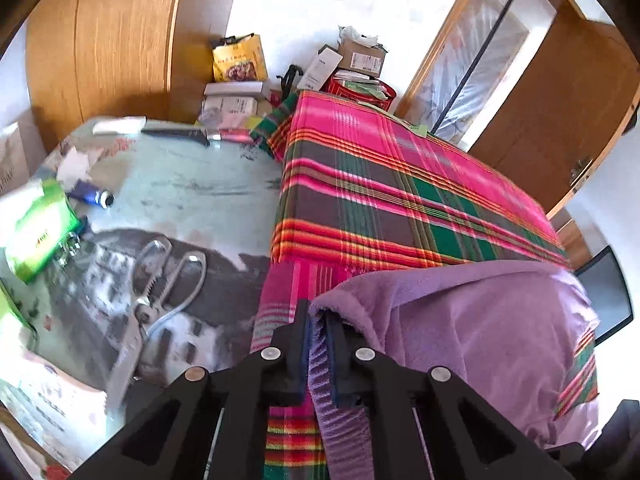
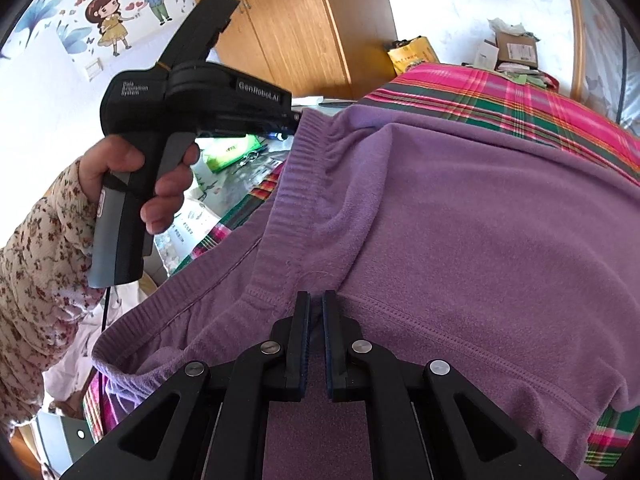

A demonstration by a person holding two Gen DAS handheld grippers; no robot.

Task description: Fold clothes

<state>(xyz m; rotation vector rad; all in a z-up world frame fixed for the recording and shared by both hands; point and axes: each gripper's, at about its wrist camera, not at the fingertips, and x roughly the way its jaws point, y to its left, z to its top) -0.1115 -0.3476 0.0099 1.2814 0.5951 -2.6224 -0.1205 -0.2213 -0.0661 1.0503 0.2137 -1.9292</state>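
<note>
Purple fleece garment (image 2: 460, 220) draped over the pink, green and orange plaid blanket (image 1: 380, 184), near edge bunched toward both wrist cameras. Left gripper (image 1: 318, 320) clamped on the garment's ribbed purple hem (image 1: 320, 360), a strip of it pinched between the blue pads and hanging down past them. Right gripper (image 2: 316, 304) nearly closed on a stitched seam of the same garment, a thin fold of fleece between the pads. Ribbed hem running as a long band from the left gripper's end, upper left in the right wrist view, down to the right gripper's spot; long axis of the held edge thus stretched between the two grippers, bulk of the fabric lying ahead of both, toward the far side of the blanket. Likely next: both corners carried forward over the body of the garment, each hand equally near its own corner.

Readable writing: "Genrobot.AI" and "Data Acquisition System" on the black handheld gripper body (image 2: 192, 92) in the person's left hand (image 2: 160, 184). Print on the yellow bag (image 1: 239, 60) and cardboard boxes too blurred to read. Metal scissors (image 1: 160, 292) on the glass-topped desk (image 1: 180, 188) beside the blanket.
</note>
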